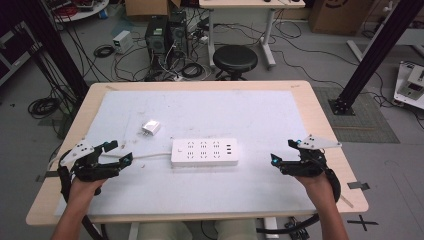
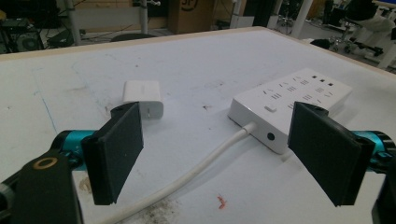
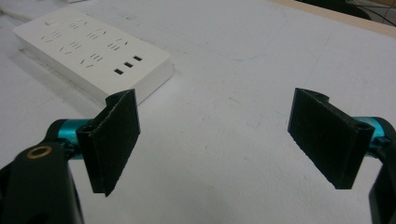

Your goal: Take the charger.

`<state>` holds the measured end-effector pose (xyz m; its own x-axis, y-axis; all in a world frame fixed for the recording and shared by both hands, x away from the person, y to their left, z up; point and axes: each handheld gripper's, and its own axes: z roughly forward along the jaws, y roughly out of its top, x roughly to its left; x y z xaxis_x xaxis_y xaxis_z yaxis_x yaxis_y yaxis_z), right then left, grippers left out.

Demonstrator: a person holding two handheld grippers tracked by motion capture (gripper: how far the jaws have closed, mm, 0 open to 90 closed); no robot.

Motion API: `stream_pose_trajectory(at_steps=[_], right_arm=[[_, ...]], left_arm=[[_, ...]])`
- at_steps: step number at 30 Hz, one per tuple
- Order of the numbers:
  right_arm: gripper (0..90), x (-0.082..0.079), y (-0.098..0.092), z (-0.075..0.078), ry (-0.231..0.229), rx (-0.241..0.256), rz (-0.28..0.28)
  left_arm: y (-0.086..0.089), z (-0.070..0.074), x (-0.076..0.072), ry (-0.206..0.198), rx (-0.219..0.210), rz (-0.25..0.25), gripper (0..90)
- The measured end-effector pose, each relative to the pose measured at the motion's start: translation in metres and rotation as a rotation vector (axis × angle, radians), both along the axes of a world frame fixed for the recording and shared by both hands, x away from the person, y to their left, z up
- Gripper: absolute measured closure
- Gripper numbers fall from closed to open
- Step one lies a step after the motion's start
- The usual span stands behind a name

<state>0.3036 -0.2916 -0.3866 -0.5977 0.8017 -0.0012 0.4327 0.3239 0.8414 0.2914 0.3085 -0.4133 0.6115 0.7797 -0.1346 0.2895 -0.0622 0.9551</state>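
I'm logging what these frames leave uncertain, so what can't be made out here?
- Charger: its prongs are partly behind the left gripper's jaw in the left gripper view, and too small to see in the high view.
- Power strip: its far end is cut by the right gripper view's edge.
- Cord: where it ends; the left gripper view's bottom edge cuts it.

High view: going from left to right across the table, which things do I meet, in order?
Left tongs → white charger → white power strip → right tongs.
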Motion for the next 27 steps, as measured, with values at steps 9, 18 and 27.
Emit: stream_pose_trajectory(at_steps=[9, 18, 27], right_arm=[[17.1, -0.002, 0.001, 0.001, -0.007, 0.002, 0.014], [17.1, -0.001, -0.001, 0.001, -0.016, 0.004, 0.002], [17.1, 0.000, -0.001, 0.004, -0.014, 0.008, 0.006]], left_arm=[[-0.004, 0.009, 0.000, -0.012, 0.015, 0.059, 18.3], [-0.010, 0.030, 0.017, -0.003, 0.010, 0.135, 18.3], [-0.023, 0.052, 0.043, 0.015, 0.052, 0.164, 18.2]])
